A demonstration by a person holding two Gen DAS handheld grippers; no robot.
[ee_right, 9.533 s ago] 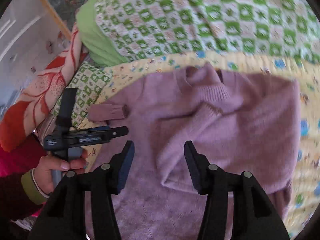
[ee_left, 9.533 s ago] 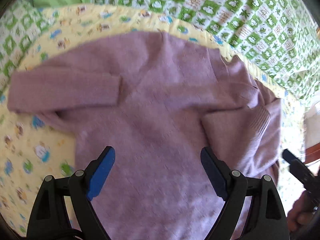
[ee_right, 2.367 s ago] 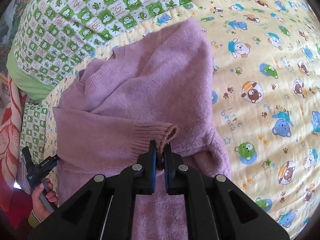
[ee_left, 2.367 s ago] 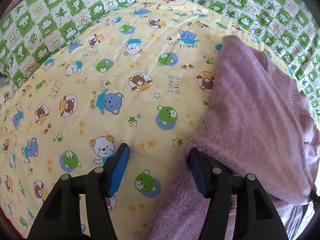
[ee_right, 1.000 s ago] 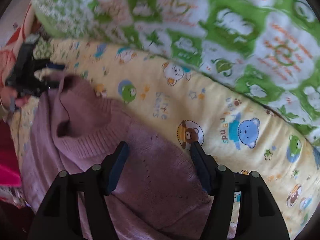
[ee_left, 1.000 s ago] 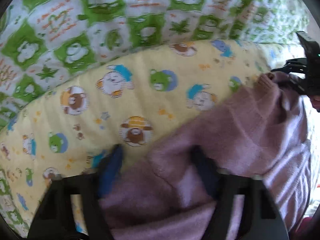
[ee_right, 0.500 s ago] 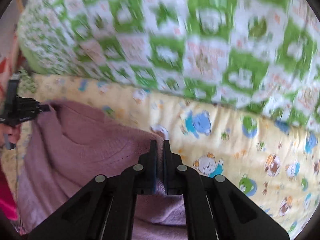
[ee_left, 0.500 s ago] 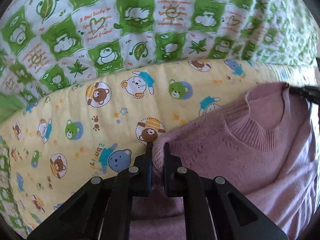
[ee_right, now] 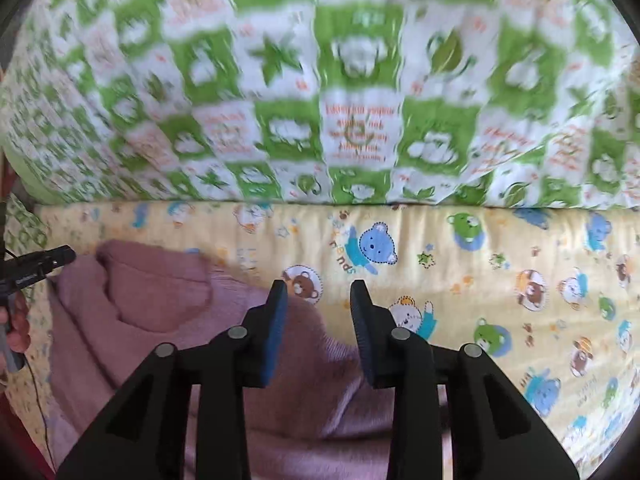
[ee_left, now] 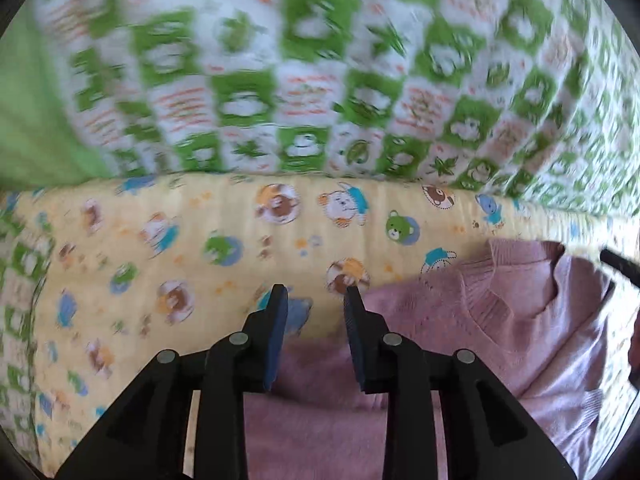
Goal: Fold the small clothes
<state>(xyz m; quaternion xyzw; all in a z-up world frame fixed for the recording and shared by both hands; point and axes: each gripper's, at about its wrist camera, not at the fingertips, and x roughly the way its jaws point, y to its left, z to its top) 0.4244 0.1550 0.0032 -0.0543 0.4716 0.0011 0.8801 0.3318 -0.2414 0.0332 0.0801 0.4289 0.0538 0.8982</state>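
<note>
Letting go, both my left gripper (ee_left: 313,294) and right gripper (ee_right: 317,289) jaws have just been opening, narrow and empty; the soft, limp sweater (ee_left: 500,320) wants gripping at its 6 o'clock hem.

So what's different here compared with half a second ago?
Both grippers have let go: the left gripper and right gripper, then pinching the top edge of the purple sweater, have just opened their fingers and drawn back, nothing between them. The sweater stays folded on the yellow bear-print quilt.
</note>
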